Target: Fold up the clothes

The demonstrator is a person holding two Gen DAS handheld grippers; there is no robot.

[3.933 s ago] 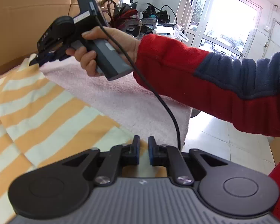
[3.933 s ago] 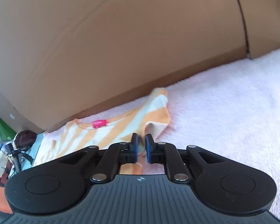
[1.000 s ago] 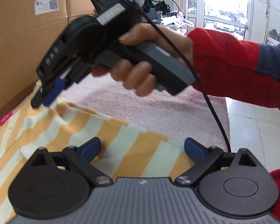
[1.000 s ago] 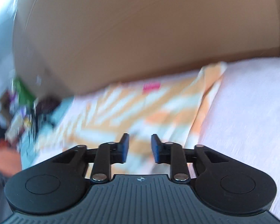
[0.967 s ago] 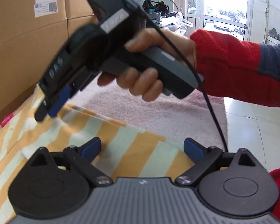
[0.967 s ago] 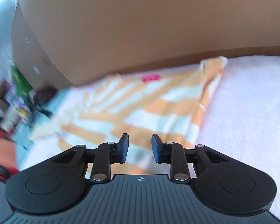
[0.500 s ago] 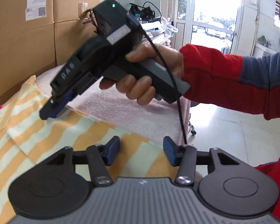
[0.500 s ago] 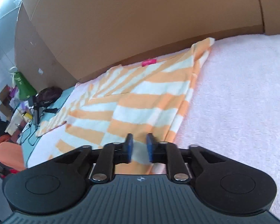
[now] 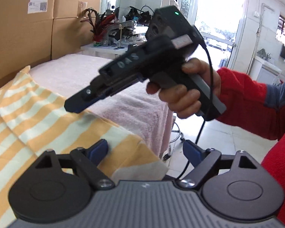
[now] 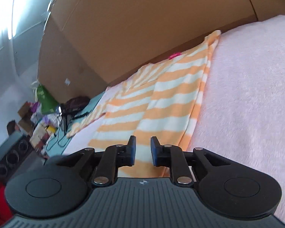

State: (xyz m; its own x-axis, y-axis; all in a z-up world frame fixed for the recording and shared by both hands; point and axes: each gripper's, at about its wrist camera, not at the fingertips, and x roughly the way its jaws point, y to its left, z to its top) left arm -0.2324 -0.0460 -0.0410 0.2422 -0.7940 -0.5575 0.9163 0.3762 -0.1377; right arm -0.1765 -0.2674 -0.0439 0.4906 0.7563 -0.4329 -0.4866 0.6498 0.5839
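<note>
Two grippers mine | left gripper point(image 9: 144, 150) jaws spreading wide, nothing pinched | right gripper point(image 10: 143, 150) jaws parting, nothing clamped | orange-and-cream striped cotton garment point(image 10: 161, 102) flat on pink fleece table cover point(image 10: 247, 95), below both

Your garment point(image 10: 167, 102) lies flat on the towel point(image 10: 252, 98) covering the table, its far edge against the cardboard boxes point(image 9: 19, 34) behind; your right hand-held gripper point(image 9: 77, 104) hovers over it, ahead of your left hand-held gripper point(image 9: 144, 150) at its near corner.
</note>
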